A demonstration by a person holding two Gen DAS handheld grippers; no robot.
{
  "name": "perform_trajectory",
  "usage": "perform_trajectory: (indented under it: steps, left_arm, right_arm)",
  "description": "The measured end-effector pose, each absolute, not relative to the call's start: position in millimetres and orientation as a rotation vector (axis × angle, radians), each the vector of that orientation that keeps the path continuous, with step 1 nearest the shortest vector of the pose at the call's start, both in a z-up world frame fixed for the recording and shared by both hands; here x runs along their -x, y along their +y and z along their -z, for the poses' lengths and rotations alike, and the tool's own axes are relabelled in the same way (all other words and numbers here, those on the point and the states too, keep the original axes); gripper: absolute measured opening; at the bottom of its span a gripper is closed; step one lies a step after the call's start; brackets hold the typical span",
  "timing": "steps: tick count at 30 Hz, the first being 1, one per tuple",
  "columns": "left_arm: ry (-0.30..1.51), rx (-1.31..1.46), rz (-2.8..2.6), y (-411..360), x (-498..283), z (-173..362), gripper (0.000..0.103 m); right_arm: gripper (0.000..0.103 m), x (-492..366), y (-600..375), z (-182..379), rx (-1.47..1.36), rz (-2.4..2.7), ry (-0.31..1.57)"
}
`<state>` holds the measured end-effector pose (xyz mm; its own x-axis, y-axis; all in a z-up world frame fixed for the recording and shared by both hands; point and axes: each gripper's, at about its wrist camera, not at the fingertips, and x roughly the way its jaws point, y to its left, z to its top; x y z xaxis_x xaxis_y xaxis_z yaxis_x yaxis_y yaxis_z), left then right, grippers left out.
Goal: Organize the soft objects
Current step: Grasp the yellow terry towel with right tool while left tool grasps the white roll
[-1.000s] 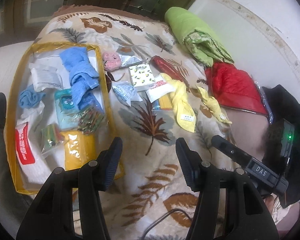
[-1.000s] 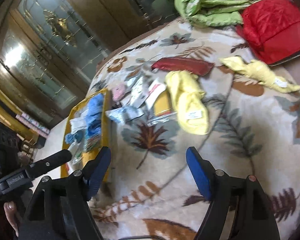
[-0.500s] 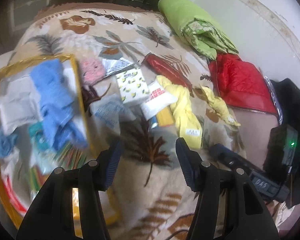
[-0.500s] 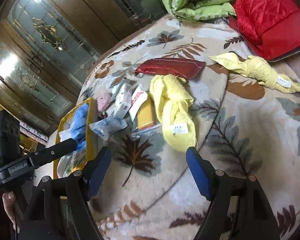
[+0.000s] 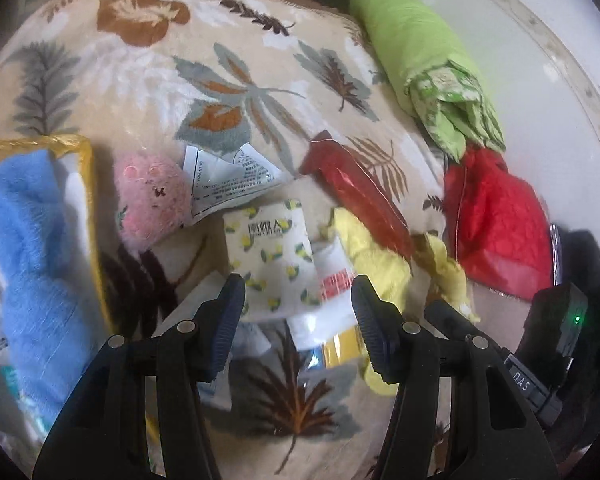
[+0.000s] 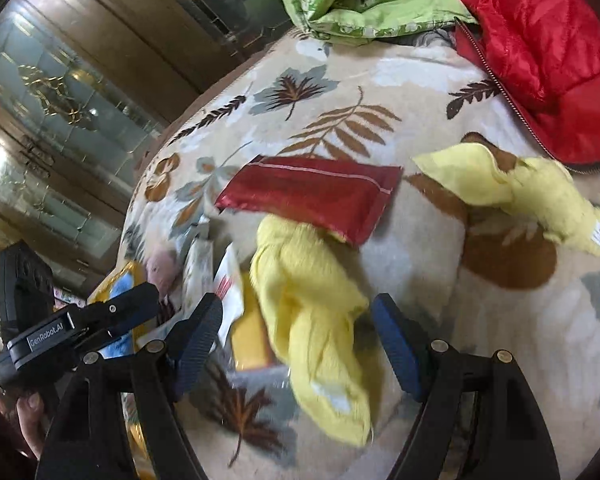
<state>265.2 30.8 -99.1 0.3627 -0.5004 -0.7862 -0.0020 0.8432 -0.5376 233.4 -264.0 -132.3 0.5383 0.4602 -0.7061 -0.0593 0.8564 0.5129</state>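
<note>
Both grippers are spread wide and carry nothing. The left gripper point(image 5: 298, 300) hangs above a lemon-print tissue pack point(image 5: 274, 258) on the leaf-patterned blanket point(image 5: 148, 80), beside a pink plush point(image 5: 150, 198). The right gripper point(image 6: 298, 338) frames a crumpled yellow towel point(image 6: 312, 308) whose far end touches a red pouch point(image 6: 308, 196).

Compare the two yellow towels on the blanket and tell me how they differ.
The near yellow towel is bunched into a long roll lying between the open fingers of the right hand-held gripper; the far yellow towel lies spread and crumpled, away from it. The near one's end is tucked under the red pouch; the far one lies beside the red jacket. Both are pale yellow cloth with a white tag.
</note>
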Motion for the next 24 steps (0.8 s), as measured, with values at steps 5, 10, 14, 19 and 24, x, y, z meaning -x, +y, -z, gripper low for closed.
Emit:
perform_trajectory:
  steps: [5,10,14,19,24]
  left_arm:
    - [1.212,0.494,0.319,22,-280,113,0.056]
    - [1.235,0.491,0.253,22,-294,128,0.056]
    - [1.256,0.446,0.241,17,-293,137,0.05]
    - [1.228,0.439,0.275,17,-275,126,0.034]
    - [1.206,0.463,0.3,22,-245,112,0.025]
  right_arm:
    - [0.078,-250,-257,142,-0.475,-0.3,1.0]
    - [0.077,-263,-256,153,-0.519,-0.29,1.045]
    - [0.068,-265,-257,161,-0.54,-0.287,1.066]
    - [0.043,-251,-253,156,-0.497,-0.316,1.045]
    - [0.027,-221,-255,147,-0.457,-0.317,1.01]
